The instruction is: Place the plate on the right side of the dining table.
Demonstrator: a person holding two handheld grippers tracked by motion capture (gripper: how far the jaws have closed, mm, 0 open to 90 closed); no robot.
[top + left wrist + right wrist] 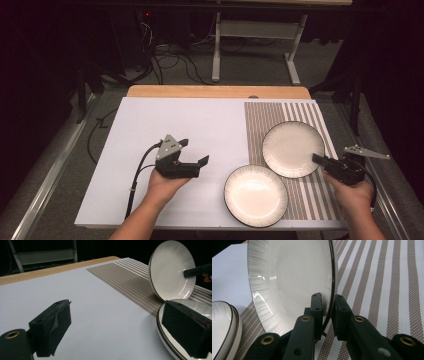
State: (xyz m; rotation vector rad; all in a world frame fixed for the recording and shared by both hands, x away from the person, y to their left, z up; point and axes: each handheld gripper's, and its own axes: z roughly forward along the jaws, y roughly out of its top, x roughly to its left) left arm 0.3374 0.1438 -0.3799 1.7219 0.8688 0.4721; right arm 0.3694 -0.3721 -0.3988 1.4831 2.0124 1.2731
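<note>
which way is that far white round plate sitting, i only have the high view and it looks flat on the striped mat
Observer: It is tilted up on its edge. In the left gripper view the white round ceramic plate with the dark rim stands steeply over the brown striped woven mat.
Operator: is the right gripper actually on it
Observer: Yes. The right gripper has its jaws closed on the plate's rim, one pad on each face.
Operator: and the left one
Observer: The left gripper is open with nothing between its jaws; one jaw hangs in front of the second white round plate, which lies flat.
</note>
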